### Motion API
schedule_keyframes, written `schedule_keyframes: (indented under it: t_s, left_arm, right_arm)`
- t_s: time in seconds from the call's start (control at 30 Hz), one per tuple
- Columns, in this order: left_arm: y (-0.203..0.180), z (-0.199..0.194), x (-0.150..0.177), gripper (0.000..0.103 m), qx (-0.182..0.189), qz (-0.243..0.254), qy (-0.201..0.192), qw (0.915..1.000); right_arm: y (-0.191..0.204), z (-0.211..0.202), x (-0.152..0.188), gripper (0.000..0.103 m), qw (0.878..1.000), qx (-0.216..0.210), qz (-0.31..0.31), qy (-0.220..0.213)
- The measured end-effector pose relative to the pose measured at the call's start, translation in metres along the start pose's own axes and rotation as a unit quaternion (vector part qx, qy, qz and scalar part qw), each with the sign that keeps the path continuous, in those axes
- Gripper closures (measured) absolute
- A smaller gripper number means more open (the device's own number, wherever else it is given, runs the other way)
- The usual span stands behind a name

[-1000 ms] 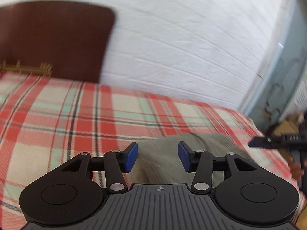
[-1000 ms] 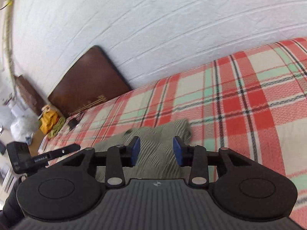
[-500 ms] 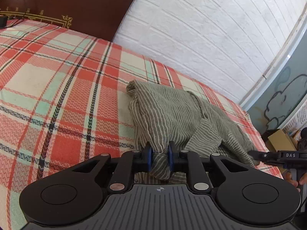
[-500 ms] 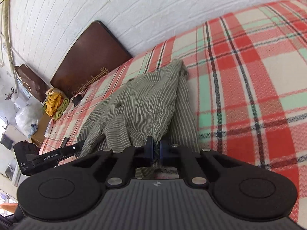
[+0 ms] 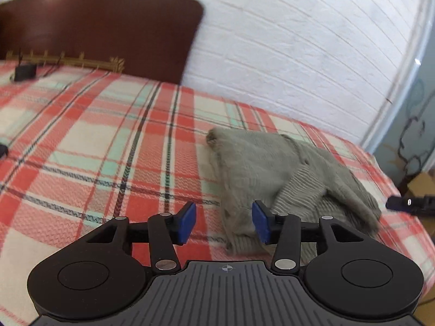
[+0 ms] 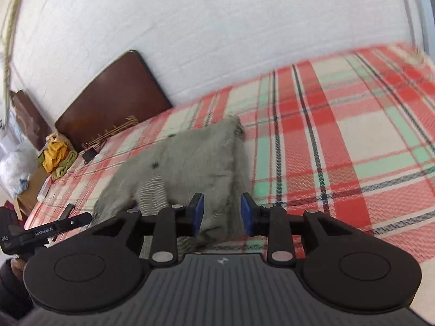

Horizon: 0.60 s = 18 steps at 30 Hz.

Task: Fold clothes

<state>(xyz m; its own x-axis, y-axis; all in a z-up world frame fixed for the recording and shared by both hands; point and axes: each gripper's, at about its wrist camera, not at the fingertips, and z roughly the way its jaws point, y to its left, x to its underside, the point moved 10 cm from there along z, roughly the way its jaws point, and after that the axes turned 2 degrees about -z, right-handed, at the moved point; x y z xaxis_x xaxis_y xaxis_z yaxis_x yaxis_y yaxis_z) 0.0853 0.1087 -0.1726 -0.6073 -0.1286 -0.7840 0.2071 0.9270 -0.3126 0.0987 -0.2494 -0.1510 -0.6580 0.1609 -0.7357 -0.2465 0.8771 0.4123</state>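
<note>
A grey-green striped garment (image 5: 272, 168) lies bunched on the red plaid bedspread (image 5: 95, 149). My left gripper (image 5: 223, 224) hovers at its near left corner. Its jaws are opening, and the cloth's edge lies loose by the right blue pad (image 5: 261, 225) without being pressed. In the right wrist view the same garment (image 6: 190, 157) stretches away from my right gripper (image 6: 221, 214). Those jaws are opening too, with the near hem slack between the pads. Each gripper's black tip shows in the other's view: the right gripper (image 5: 407, 203) and the left gripper (image 6: 46, 231).
A dark brown headboard (image 5: 103, 27) leans on the white brick wall (image 5: 299, 40). A small black item (image 5: 24, 72) lies on the bed near it. Beside the bed sit yellow and green cloths (image 6: 57, 154) and a white bag (image 6: 13, 171). The bed's edge drops off at right (image 5: 394, 190).
Half a second ago both grippers were shut on the garment's near edge. Both have let go and their pads now stand apart; the garment has dropped onto the bedspread.
</note>
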Motion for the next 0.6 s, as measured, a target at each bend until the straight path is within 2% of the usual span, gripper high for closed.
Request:
schedule_keyframes:
  t_s: [0.1,0.2,0.3,0.37,0.47,0.57,0.6]
  left_arm:
    - [-0.025,-0.007,0.009,0.042,-0.005,0.046,-0.002,0.9989]
    - [-0.042,0.003,0.015,0.042,-0.026,0.082,-0.008,0.9962]
    - [-0.058,0.005,0.014,0.041,-0.030,0.111,-0.018,0.9932]
    - [-0.070,0.003,0.014,0.041,-0.028,0.137,-0.026,0.9898]
    - [-0.088,0.000,0.018,0.034,-0.033,0.194,-0.036,0.9797]
    - [-0.093,0.016,0.025,0.034,-0.067,0.248,-0.034,0.9659]
    - [-0.094,0.023,0.027,0.035,-0.079,0.263,-0.032,0.9610]
  right_arm:
    - [0.028,-0.002,0.016,0.069,0.999,-0.009,-0.043,0.012]
    - [0.038,0.015,0.038,0.068,0.995,0.023,-0.089,0.033]
    - [0.039,0.027,0.051,0.068,0.992,0.053,-0.100,0.047]
    - [0.041,0.030,0.055,0.068,0.992,0.058,-0.102,0.049]
    - [0.043,0.032,0.057,0.068,0.990,0.072,-0.111,0.047]
    - [0.042,0.037,0.057,0.070,0.988,0.081,-0.123,0.052]
    - [0.042,0.039,0.058,0.084,0.987,0.083,-0.127,0.056]
